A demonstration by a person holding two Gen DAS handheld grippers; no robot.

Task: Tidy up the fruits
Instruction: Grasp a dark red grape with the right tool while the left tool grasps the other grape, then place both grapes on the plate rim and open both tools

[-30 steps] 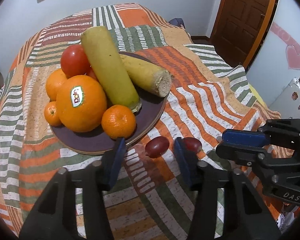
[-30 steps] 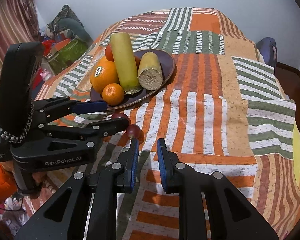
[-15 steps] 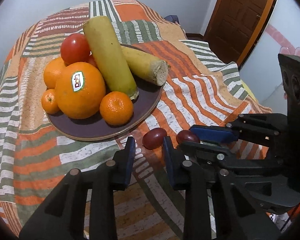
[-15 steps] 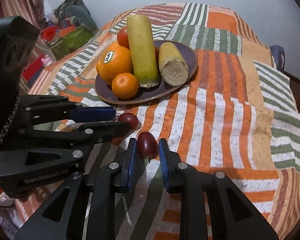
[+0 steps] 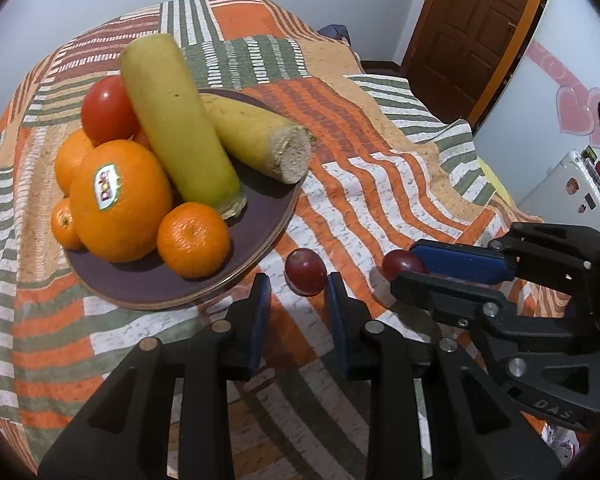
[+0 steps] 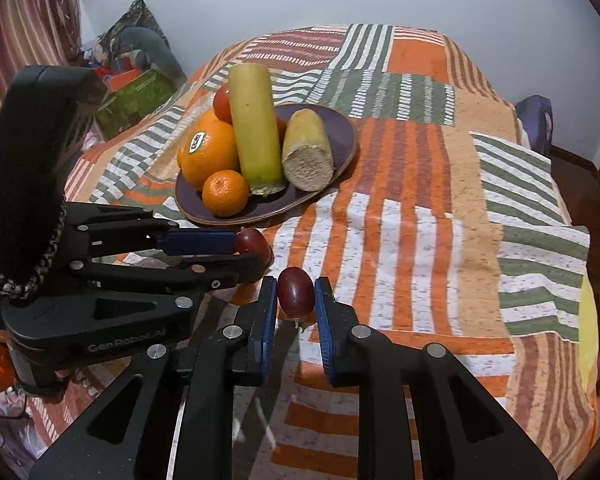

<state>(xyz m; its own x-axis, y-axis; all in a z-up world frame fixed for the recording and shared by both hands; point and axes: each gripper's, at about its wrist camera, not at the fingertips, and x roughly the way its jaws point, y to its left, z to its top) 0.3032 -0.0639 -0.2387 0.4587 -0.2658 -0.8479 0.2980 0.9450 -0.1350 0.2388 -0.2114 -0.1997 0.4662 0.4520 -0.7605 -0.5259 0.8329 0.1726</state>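
Observation:
Two dark red grapes lie on the striped bedspread in front of a brown plate (image 5: 260,236) (image 6: 340,132) piled with oranges, mandarins, a tomato and two yellow cylinder-shaped pieces. My left gripper (image 5: 298,292) is open, with one grape (image 5: 306,271) (image 6: 254,243) just at its fingertips and not gripped. My right gripper (image 6: 296,292) has its pads on both sides of the other grape (image 6: 296,292) (image 5: 403,263), touching or nearly touching it, with the grape still resting on the cloth.
The big orange (image 5: 120,200) and a mandarin (image 5: 194,239) sit at the plate's near edge. The bed drops off to the right toward a wooden door (image 5: 472,28). Boxes and clutter (image 6: 136,88) lie left of the bed.
Both grippers moved forward to the grapes. The right gripper's fingers came down around its grape. The left gripper's jaws narrowed from wide open, then reopened slightly at its grape.

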